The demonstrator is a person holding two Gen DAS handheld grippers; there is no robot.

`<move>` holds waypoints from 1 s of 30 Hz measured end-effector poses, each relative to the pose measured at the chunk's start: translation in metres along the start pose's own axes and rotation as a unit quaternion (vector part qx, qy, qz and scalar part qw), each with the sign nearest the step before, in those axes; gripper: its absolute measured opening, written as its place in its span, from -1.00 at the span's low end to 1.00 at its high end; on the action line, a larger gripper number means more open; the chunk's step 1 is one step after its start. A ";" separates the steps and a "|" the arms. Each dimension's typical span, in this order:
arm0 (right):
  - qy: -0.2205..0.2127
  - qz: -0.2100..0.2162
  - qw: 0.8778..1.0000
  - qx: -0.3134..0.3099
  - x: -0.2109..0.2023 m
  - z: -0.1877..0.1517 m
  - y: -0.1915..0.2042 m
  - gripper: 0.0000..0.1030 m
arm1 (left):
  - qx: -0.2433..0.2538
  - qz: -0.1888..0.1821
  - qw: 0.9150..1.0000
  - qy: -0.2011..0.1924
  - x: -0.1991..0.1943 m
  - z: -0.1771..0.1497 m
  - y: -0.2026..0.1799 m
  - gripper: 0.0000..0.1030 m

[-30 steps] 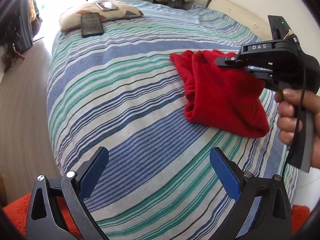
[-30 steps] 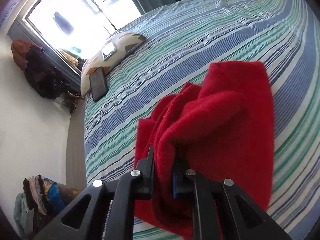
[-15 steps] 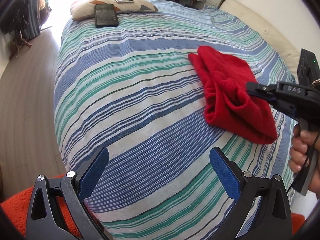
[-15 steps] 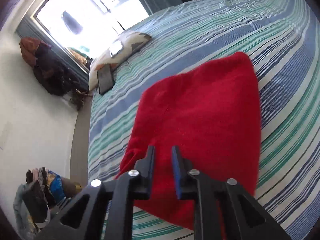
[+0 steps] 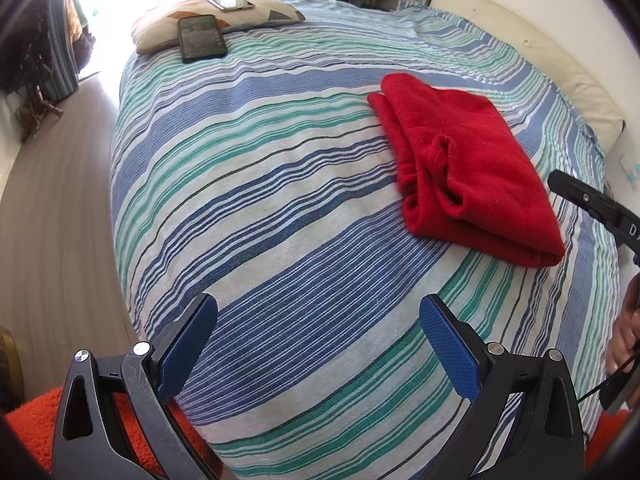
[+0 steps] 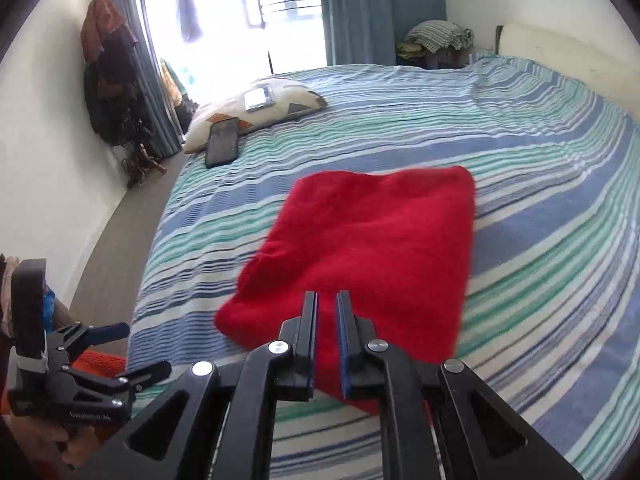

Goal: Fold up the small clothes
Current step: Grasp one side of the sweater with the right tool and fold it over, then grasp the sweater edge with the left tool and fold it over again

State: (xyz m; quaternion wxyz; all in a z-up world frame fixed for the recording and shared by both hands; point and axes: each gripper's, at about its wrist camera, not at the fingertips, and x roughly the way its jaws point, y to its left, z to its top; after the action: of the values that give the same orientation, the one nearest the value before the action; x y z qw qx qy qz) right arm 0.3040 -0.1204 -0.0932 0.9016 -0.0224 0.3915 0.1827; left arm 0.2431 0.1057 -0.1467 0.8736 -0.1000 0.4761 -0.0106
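Note:
A red fleece garment lies folded in a flat bundle on the striped bed, right of centre in the left wrist view. It also fills the middle of the right wrist view. My left gripper is open and empty, above the bed's near edge, well short of the garment. My right gripper has its jaws nearly together with a thin gap and nothing between them. It hovers just behind the garment's near edge. Its tip shows at the right rim of the left wrist view.
The striped bedspread covers the bed. A patterned pillow with a black phone and a second phone lies at the far corner. Orange fabric sits below the near edge. Wooden floor runs left.
My right gripper let go of the red garment and drew back toward the near right. The garment now lies flat and folded. My left gripper stayed open over the bed's near edge.

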 end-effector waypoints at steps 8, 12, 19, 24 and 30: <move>0.045 -0.026 0.993 0.105 0.017 -0.042 -0.026 -0.55 | 0.019 0.006 1.000 0.006 0.001 -0.007 -0.014 0.97; -0.012 0.004 0.994 0.105 -0.038 -0.052 -0.012 0.45 | 0.033 0.007 0.999 0.006 -0.001 -0.009 -0.021 0.97; -0.013 -0.025 0.993 0.117 -0.073 -0.101 -0.011 0.45 | 0.053 0.019 0.998 0.012 0.004 -0.013 -0.033 0.97; -0.006 -0.030 0.986 0.164 -0.082 -0.128 -0.022 0.45 | 0.069 0.025 0.997 0.012 0.005 -0.016 -0.040 0.97; -0.015 -0.007 0.984 0.176 -0.085 -0.113 -0.043 0.45 | 0.033 -0.095 0.995 0.012 -0.014 0.004 -0.042 0.97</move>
State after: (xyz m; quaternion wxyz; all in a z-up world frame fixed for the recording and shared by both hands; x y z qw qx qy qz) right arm 0.1868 -0.2083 -0.1151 0.8983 0.1372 0.4038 0.1052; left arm 0.2417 0.0664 -0.1250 0.8657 -0.1162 0.4742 -0.1105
